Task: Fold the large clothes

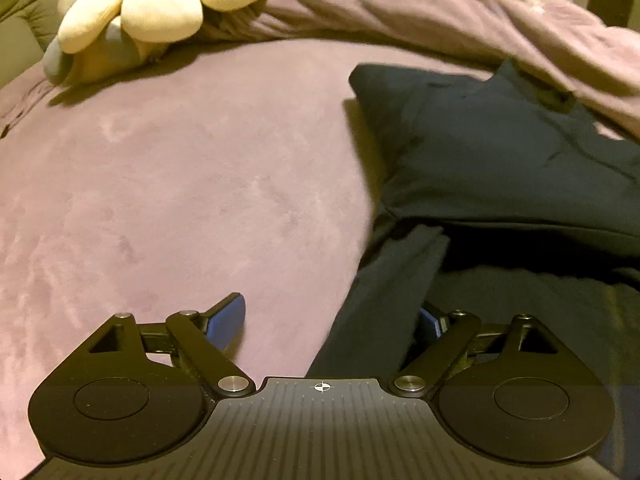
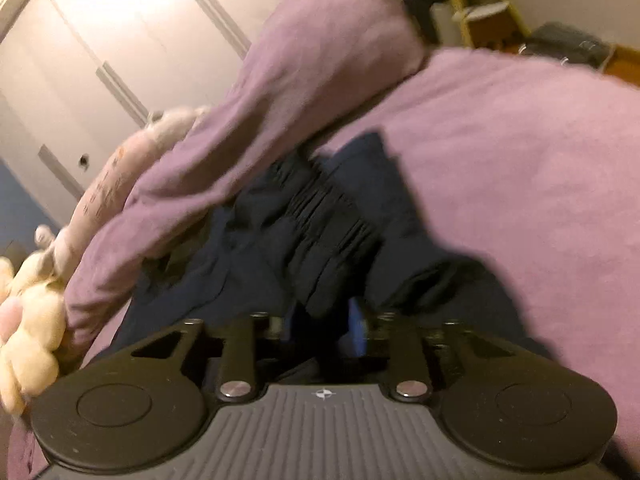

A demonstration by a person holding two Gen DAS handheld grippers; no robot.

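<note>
Left wrist view showed a cream plush toy [image 1: 160,4] and rumpled purple blanket [image 1: 460,12] behind the dark garment [image 1: 500,168], its strip running toward the wide-spread left gripper [image 1: 332,320]; the right gripper [image 2: 320,328] stood narrow around a dark fold.

— Where can I pass on the left?

— Left half of my left view is bare purple bed [image 1: 180,184]. The cream plush toy [image 1: 160,0] blocks the upper left; the bunched blanket [image 1: 440,12] runs across the top.

— And right?

— The dark garment [image 1: 500,168] fills the right side. In my right view, blurred, the blanket ridge [image 2: 280,112] walls off its left; open bed lies right.
</note>
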